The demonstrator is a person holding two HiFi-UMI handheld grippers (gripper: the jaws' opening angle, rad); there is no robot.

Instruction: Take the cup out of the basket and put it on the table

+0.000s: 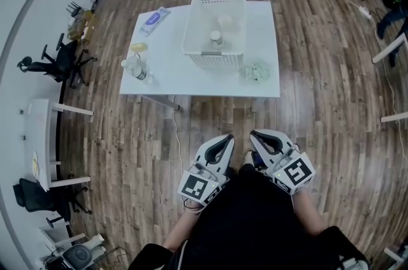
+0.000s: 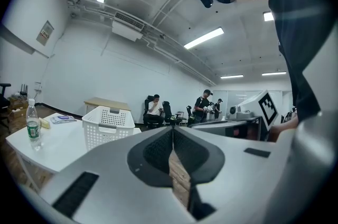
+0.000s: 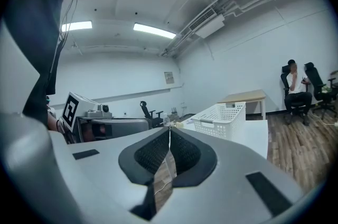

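— Left gripper first: how does it stand?

— Its jaws are pressed together on nothing, and it is held in at the person's waist. The right gripper is just beside it, also clenched and empty.

— And the cup?

— It is in the white basket on the table. That is straight ahead and well apart from both grippers, with bare floor between. I take the cup to be the small round thing close to the basket's near wall. A second pale vessel sits beyond it, so I can't be sure which one is meant.

— Which hand is nearer?

— There is little in it. The basket lies a touch to the left of the midline, so I judge the left gripper lines up more directly.

— Anything about the approach?

— The basket's long side runs away from the person, and the cup looks upright. The reach probably goes forward, then down over the near rim, with the jaws parted first.
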